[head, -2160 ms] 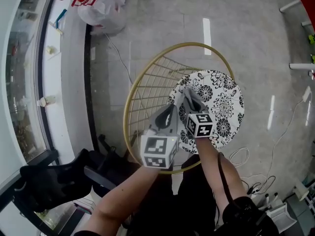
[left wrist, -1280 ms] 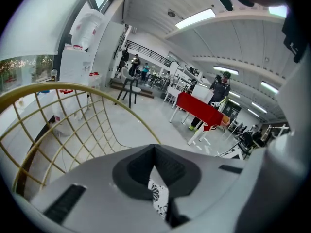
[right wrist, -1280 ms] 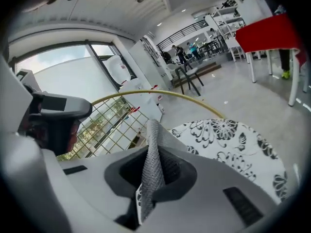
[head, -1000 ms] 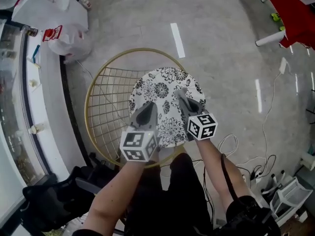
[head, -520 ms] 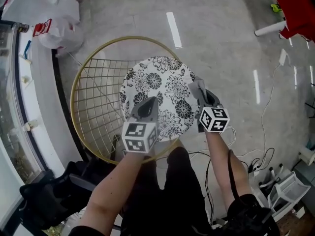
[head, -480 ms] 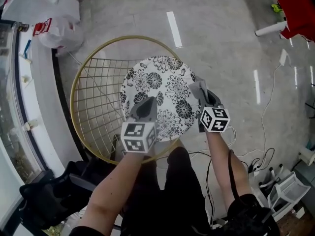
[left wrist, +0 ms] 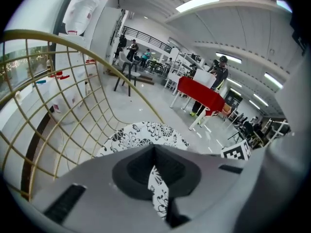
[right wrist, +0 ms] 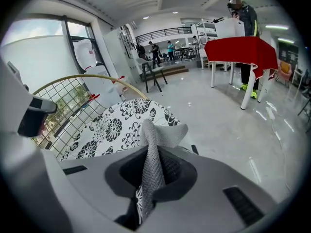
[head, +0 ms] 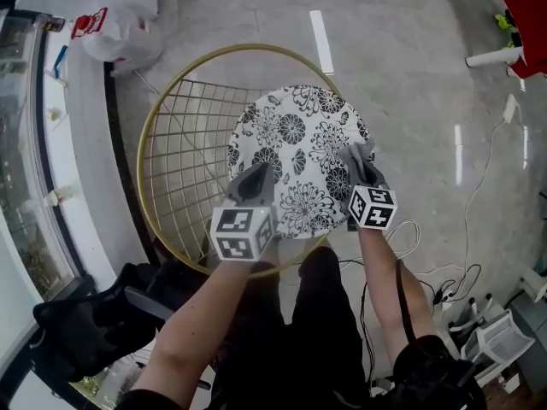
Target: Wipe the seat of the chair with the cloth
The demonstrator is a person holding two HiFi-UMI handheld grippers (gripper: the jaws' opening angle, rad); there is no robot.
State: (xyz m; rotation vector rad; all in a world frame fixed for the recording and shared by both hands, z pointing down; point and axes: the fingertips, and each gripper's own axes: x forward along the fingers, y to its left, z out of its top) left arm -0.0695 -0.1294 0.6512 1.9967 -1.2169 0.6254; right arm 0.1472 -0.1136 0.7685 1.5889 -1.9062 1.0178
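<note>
Honestly, little writing came through on my feed. At far left in the head view lay a white plastic bag with a red printed label (head: 118, 26), its lettering too small for me to read. To its right stood the round gold wire-mesh chair (head: 175, 143), carrying a round black-and-white floral seat cushion (head: 295, 135).

The left gripper (head: 254, 180) hung over the near-left part of that cushion. In the left gripper view its jaws (left wrist: 154, 152) were together and held nothing; only a sliver of floral pattern showed through the slit behind them. Its cube carried black-and-white square markers, no letters.

Further right, the right gripper (head: 363, 178) sat at the cushion's right rim. Its jaws were clamped on a grey knitted cloth (right wrist: 156, 140), which stood up between them, its top corner flopping to the right. From above, the cloth (head: 357, 155) lay at the rim of the seat; I could not tell whether it touched.

A red-draped table (right wrist: 240, 50) stood beyond in the right gripper view, with a person behind it. White cables (head: 412, 233) looped on the grey floor just right of that gripper.
</note>
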